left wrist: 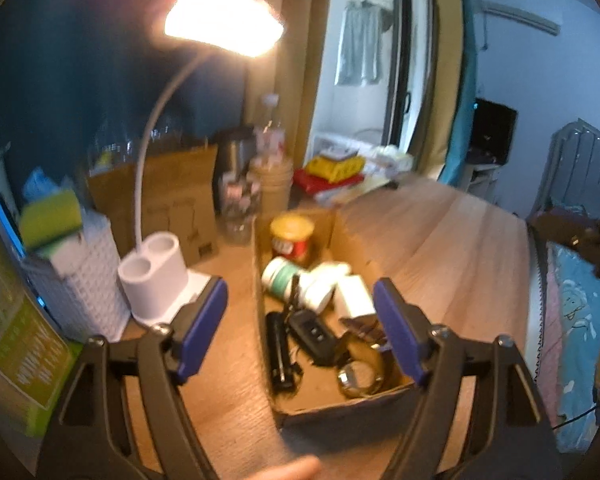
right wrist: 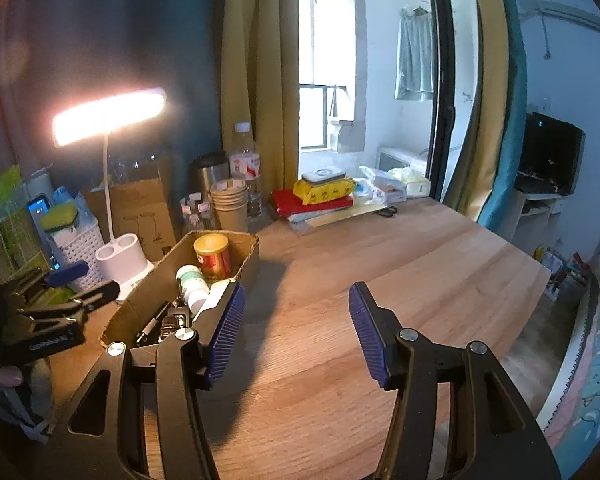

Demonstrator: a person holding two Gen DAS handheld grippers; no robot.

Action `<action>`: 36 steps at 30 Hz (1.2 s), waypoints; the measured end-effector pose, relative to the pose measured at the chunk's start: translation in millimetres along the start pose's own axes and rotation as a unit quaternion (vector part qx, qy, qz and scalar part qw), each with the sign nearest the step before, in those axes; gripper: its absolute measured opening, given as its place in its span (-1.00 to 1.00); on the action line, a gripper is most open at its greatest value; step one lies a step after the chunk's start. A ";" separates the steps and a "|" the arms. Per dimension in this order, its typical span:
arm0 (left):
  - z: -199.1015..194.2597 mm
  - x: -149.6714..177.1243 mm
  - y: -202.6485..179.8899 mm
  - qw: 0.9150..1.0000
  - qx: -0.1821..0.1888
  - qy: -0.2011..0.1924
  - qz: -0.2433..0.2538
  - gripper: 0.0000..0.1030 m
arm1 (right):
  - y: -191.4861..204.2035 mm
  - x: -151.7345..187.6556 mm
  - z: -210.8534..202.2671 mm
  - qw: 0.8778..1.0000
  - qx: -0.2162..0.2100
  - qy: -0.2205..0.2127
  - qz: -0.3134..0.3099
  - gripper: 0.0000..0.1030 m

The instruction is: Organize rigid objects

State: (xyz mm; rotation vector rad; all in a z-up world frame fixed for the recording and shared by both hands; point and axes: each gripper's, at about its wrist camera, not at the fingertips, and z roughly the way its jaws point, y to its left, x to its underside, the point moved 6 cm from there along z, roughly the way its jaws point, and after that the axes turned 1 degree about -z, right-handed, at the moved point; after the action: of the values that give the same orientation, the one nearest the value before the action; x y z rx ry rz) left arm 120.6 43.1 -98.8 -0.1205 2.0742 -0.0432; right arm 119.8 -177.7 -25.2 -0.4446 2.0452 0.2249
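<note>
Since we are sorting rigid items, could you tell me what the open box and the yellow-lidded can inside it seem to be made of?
The box looks like matte brown corrugated cardboard, with raw cut edges. The can seems glossy metal with a plastic-looking lid, though I cannot be sure.

Matt corrugated cardboard box [left wrist: 300, 410] on smooth wood-grain table [right wrist: 400, 248]

Left tool [left wrist: 302, 320] jaws wide apart, empty, right tool [right wrist: 295, 328] parted, empty
</note>
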 end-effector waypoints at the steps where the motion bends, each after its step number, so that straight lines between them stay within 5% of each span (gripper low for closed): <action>1: -6.1 -4.1 -2.6 1.000 0.001 -0.006 0.003 0.57 | 0.0 -1.3 -3.8 1.000 0.002 -0.003 0.000 0.23; 5: -30.8 -17.3 -9.4 0.999 0.009 -0.033 0.005 0.78 | 3.4 -7.6 -18.6 1.000 0.006 -0.014 -0.001 0.27; 27: -114.9 -43.2 -40.5 0.992 0.085 -0.090 0.000 0.91 | 28.6 -13.4 -81.4 0.997 0.021 -0.069 0.001 0.28; 36: -122.8 -43.3 -43.7 0.992 0.069 -0.104 0.010 0.91 | 24.5 -9.7 -79.2 0.997 0.027 -0.067 0.013 0.28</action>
State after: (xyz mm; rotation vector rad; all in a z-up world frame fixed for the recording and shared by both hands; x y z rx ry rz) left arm 37.1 1.7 2.1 -0.0179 1.8578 -0.1563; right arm 50.7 -179.9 21.5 -0.3608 1.9213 0.2087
